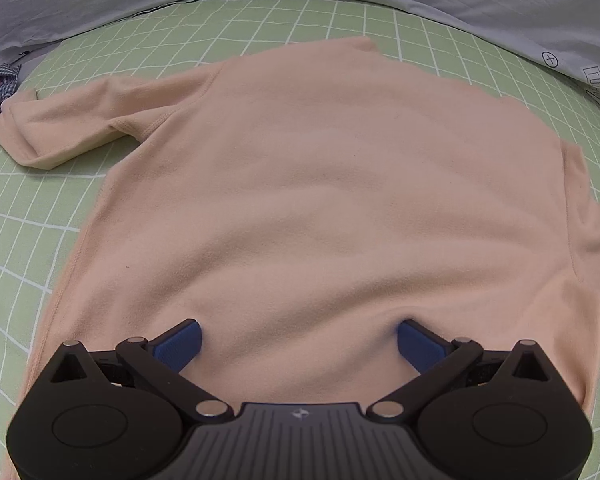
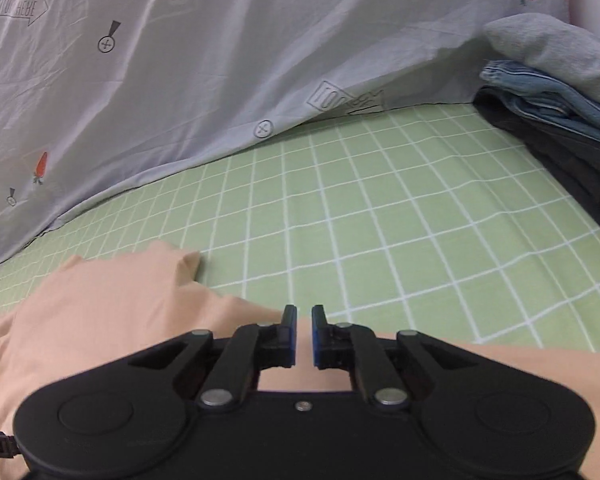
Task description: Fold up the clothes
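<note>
A peach short-sleeved shirt (image 1: pixel 320 184) lies spread flat on the green checked bed sheet (image 1: pixel 28 240), one sleeve (image 1: pixel 72 120) out to the left. My left gripper (image 1: pixel 298 338) is open wide, its blue pads pressed down on the shirt near its close edge, holding nothing. In the right wrist view the shirt (image 2: pixel 112 304) lies under and left of my right gripper (image 2: pixel 304 334). Its jaws stand nearly together with a narrow gap, above the shirt's edge, with no cloth between them.
A pale grey printed quilt (image 2: pixel 180 72) is bunched along the far side of the bed. A stack of folded clothes (image 2: pixel 560 100), grey over denim over black, sits at the far right. Green sheet (image 2: pixel 380 220) lies between the shirt and the stack.
</note>
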{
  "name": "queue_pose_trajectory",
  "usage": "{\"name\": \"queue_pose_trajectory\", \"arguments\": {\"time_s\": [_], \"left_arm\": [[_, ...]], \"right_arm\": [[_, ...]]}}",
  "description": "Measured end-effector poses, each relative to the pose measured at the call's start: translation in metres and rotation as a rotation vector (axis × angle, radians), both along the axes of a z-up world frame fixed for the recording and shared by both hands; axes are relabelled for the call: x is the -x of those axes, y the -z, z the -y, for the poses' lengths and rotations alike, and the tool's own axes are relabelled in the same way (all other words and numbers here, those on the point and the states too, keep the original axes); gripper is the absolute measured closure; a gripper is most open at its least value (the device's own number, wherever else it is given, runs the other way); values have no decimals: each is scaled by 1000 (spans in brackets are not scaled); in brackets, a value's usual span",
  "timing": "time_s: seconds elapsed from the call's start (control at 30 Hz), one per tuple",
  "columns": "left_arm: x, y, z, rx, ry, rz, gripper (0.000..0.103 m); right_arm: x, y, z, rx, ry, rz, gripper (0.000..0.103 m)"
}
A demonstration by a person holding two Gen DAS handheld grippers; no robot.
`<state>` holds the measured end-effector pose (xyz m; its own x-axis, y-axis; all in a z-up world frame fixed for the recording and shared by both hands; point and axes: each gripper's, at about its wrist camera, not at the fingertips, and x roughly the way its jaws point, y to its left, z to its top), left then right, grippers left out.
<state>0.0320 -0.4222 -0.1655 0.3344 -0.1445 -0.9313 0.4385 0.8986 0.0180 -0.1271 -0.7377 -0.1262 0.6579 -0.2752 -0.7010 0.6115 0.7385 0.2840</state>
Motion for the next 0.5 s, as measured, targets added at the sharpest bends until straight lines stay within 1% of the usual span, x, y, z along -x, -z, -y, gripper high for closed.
{"name": "queue_pose_trajectory", "arguments": {"time_s": [0.07, 0.1, 0.13, 0.17, 0.2, 0.27, 0.3, 0.37, 0.4, 0.5], "left_arm": [[-3, 1, 0, 4, 16, 8, 0], [-4, 1, 1, 6, 19, 12, 0], [-4, 1, 2, 8, 22, 16, 0], [-4, 1, 3, 9, 23, 20, 0], [-4, 1, 4, 11, 22, 23, 0], [-4, 2, 6, 12, 24, 28, 0], [-4, 2, 7, 13, 26, 29, 0], [-5, 2, 8, 14, 32, 31, 0], [-6, 2, 8, 15, 36, 33, 0], [-7, 2, 10, 21, 48, 44, 0]], "right_arm": [[-27, -3, 0, -41, -31, 49, 91], [-38, -4, 0, -60, -35, 73, 81], [-49, -3, 1, -65, -47, 75, 66], [-59, -1, 1, -61, -64, 67, 61], [-70, 0, 1, -58, -80, 59, 61], [-88, 5, 2, -57, -110, 40, 62], [-94, 8, 2, -67, -120, 30, 68], [-101, 15, 2, -88, -138, 8, 82], [-101, 16, 2, -81, -134, 16, 97], [-100, 19, 1, -43, -117, 51, 98]]}}
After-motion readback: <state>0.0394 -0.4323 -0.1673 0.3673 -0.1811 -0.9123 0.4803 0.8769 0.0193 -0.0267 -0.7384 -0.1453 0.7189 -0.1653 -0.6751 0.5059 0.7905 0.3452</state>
